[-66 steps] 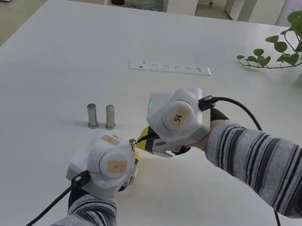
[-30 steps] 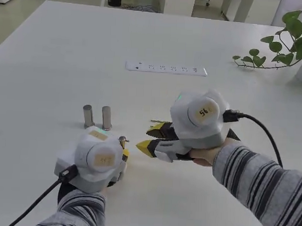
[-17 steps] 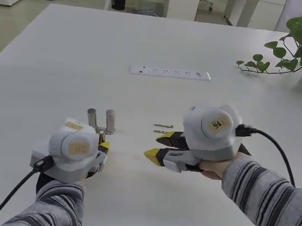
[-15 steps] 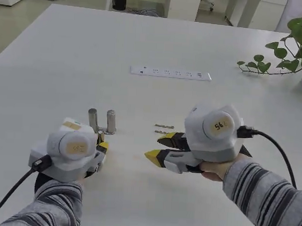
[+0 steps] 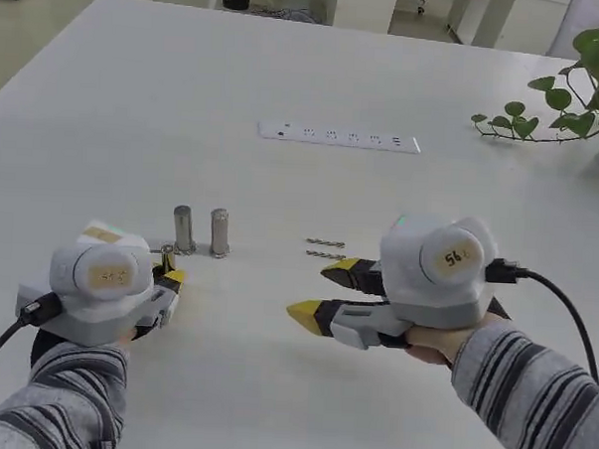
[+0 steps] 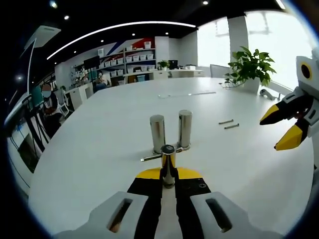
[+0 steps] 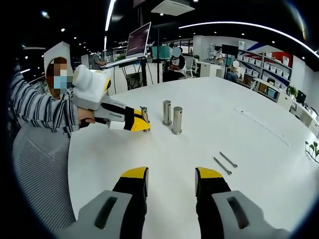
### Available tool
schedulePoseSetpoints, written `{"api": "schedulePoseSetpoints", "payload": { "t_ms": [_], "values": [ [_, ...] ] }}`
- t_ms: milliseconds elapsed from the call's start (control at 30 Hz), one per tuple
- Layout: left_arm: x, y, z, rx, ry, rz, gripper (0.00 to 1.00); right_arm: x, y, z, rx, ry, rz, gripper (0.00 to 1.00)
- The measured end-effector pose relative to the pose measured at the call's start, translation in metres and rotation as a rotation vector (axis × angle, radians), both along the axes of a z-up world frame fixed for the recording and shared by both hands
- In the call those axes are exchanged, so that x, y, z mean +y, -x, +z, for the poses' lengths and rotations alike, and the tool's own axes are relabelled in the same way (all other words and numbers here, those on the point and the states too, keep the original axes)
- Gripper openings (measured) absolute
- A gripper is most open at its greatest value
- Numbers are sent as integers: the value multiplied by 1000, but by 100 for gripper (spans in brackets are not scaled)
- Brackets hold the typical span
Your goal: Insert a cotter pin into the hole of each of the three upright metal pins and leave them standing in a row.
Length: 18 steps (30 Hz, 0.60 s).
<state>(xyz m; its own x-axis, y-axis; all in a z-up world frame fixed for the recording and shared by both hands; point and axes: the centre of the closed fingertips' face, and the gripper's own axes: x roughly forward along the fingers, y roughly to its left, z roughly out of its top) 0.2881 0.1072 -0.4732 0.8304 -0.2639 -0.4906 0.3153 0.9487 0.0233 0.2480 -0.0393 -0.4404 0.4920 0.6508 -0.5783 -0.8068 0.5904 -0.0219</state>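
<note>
My left gripper (image 5: 168,269) is shut on a short metal pin (image 6: 168,160) held upright, with a cotter pin (image 6: 150,158) sticking out of its side. It sits just left of two upright metal pins (image 5: 183,228) (image 5: 219,231) that stand side by side on the white table. I cannot tell whether the held pin touches the table. Two loose cotter pins (image 5: 325,249) lie to the right of the standing pins. Below them, my right gripper (image 5: 317,290) is open with nothing between its yellow-tipped fingers (image 7: 135,174).
A white power strip (image 5: 338,138) lies further back on the table (image 5: 273,382). A potted plant (image 5: 574,87) trails leaves at the far right edge. In the right gripper view, people sit at desks beyond the table.
My left gripper has carried its pin leftwards, from in front of the right gripper to beside the two standing pins. The right gripper has opened and drawn back to the right.
</note>
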Motion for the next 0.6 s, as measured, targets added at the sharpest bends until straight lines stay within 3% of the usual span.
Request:
{"api": "schedulePoseSetpoints", "payload": {
  "t_ms": [300, 600],
  "values": [
    [0, 1, 0, -8, 8, -8, 5, -2, 0, 1, 10, -19, -17, 35],
    [0, 2, -1, 13, 18, -16, 6, -2, 2, -2, 22, -26, -25, 36]
  ]
}}
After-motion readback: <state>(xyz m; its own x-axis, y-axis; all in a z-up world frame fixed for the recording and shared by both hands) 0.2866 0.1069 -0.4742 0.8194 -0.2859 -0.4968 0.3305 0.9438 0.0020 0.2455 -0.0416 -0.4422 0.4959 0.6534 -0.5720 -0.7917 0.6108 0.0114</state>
